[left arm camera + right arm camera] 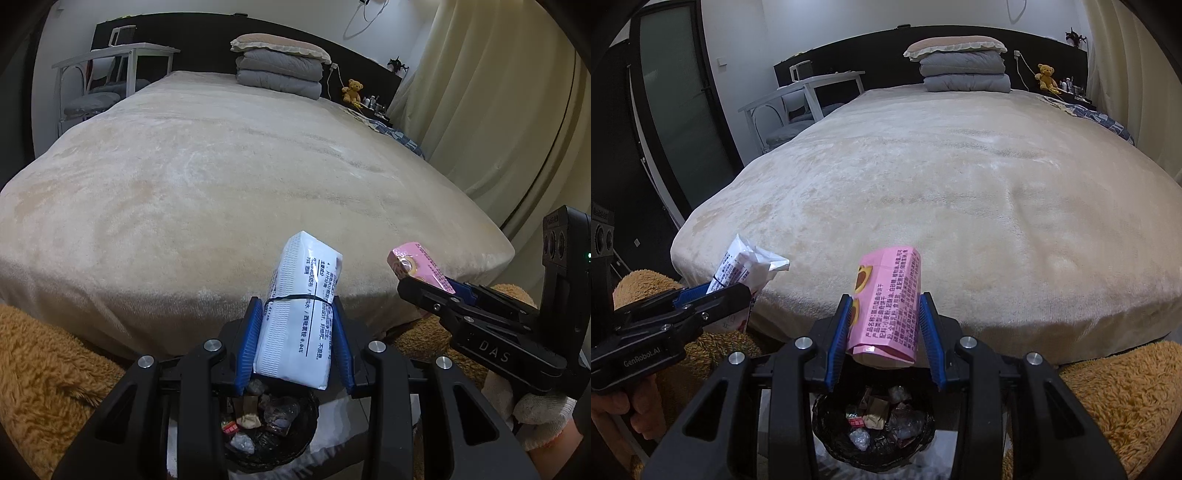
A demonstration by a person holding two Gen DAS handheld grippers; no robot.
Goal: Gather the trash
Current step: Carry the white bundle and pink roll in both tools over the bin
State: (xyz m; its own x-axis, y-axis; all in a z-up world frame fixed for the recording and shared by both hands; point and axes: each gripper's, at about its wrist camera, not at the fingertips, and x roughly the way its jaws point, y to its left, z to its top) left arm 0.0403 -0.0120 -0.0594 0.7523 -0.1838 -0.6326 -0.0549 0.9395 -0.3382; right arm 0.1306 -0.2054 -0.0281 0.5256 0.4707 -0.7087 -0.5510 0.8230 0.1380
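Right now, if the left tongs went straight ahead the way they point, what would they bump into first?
Probably the bed. The left tongs, gripping a white packet, point over the trash bin toward the bed's near edge, though depth is hard to judge.

**Both grippers clamped, angled downward**

The left gripper (297,328) tilts downward, its blue pads pressed against a white packet (299,314). The right gripper (884,328) slants down beside it, jaws clamped on a pink packet (886,306). A gloved hand (539,410) grips the right gripper's handle.
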